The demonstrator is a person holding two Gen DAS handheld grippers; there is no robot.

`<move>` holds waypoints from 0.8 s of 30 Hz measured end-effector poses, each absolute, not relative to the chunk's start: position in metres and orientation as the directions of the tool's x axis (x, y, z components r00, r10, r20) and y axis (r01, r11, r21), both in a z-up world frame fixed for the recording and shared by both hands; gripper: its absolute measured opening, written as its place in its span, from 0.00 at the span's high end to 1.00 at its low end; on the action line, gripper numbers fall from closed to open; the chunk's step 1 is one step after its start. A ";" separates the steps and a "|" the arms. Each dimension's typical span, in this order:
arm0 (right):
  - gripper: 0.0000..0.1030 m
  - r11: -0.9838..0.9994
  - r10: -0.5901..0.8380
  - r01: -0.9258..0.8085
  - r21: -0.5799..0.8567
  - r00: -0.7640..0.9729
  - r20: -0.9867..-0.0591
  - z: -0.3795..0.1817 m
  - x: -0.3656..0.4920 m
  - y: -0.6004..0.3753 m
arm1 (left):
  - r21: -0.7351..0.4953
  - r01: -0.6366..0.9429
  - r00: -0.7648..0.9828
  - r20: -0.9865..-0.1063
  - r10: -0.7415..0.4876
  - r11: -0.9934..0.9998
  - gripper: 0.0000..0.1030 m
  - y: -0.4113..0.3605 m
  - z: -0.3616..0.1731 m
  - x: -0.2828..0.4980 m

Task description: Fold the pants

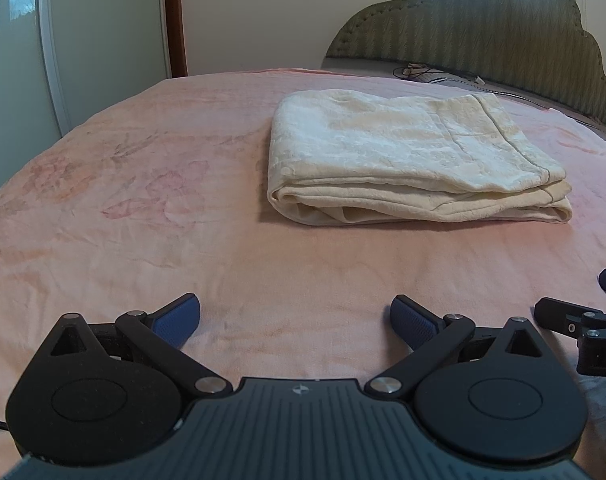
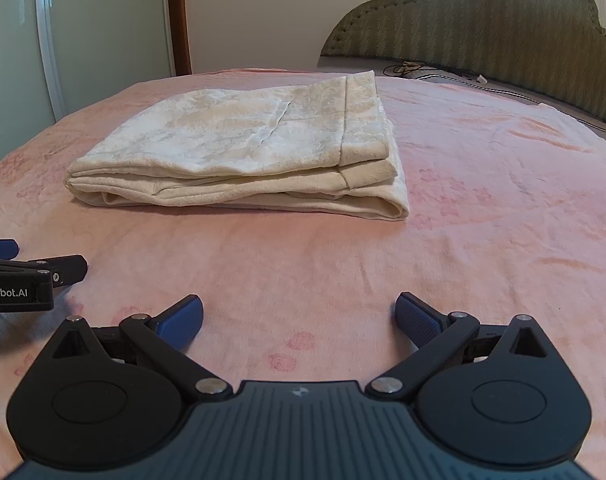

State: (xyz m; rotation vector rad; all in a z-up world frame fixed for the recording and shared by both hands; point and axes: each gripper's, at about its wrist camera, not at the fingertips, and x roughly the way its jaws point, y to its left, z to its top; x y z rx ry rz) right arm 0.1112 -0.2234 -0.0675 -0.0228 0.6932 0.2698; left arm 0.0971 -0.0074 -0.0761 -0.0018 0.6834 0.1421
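Observation:
Cream-white pants lie folded in a flat rectangular stack on the pink bedspread, ahead and to the right in the left wrist view. In the right wrist view the same pants sit ahead and to the left. My left gripper is open near the bed's front, well short of the pants, with nothing between its blue pads. My right gripper is open too, low over the bedspread, holding nothing. Each gripper shows at the edge of the other's view.
A green padded headboard stands at the back right, with dark cables lying at its foot. A white wardrobe door and a brown door frame rise beyond the bed's left side.

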 end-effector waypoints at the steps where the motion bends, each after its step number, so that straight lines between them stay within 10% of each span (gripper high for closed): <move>1: 0.00 0.965 0.238 -0.253 0.069 0.736 -0.634 -0.068 0.111 -0.223 | 0.045 -0.131 0.766 -0.629 0.130 0.990 0.00 -0.007 -0.076 0.097; 24: 0.00 0.965 0.238 -0.253 0.069 0.736 -0.634 -0.068 0.111 -0.224 | 0.038 -0.130 0.770 -0.626 0.125 0.991 0.00 -0.008 -0.076 0.095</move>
